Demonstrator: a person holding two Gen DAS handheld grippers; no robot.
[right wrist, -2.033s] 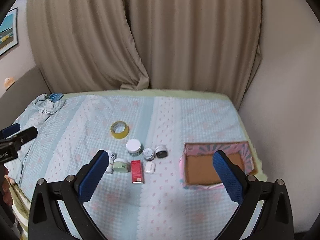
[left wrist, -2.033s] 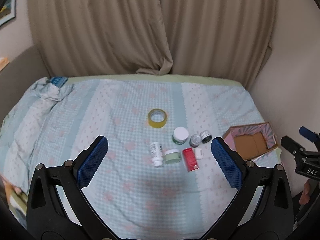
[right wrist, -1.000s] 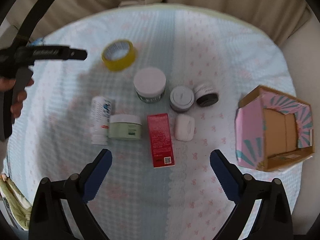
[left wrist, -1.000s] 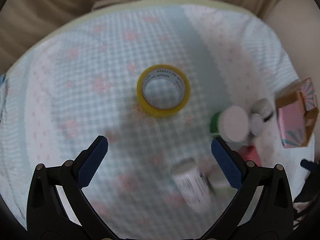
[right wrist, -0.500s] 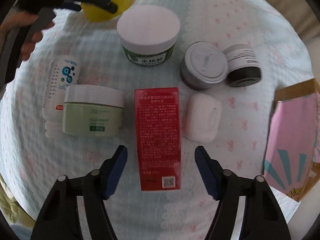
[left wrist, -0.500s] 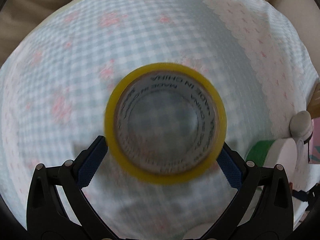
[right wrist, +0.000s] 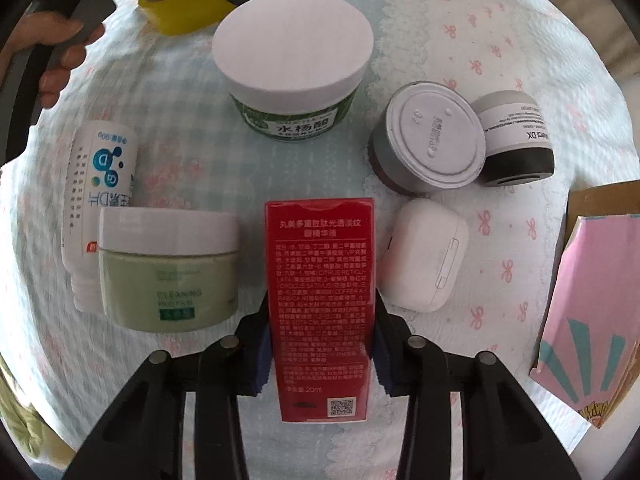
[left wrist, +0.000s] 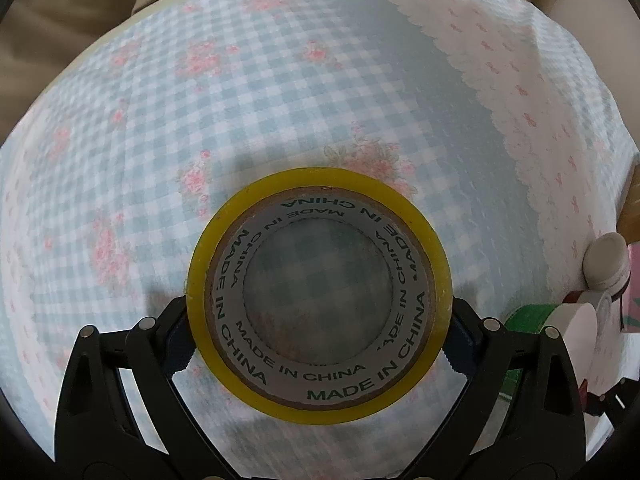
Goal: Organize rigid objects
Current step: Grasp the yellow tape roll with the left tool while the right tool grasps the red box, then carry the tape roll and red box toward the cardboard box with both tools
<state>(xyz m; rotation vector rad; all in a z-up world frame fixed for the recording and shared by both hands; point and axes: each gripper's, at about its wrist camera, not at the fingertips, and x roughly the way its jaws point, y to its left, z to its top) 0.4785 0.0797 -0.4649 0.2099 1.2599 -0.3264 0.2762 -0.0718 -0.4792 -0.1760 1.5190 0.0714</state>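
Both close overhead, tape roll (left wrist: 320, 300) shared

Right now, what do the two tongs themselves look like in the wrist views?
Both are matching black plastic frames with triangular cut-outs and round silver pivot pins. The left tongs carry dark blue pads with ridged, sawtooth edges; the right tongs have the same blue pads. In the right wrist view, the left tool's black body bears partly cut-off white lettering, and a hand grips its grey handle. No sleeve or cable shows.
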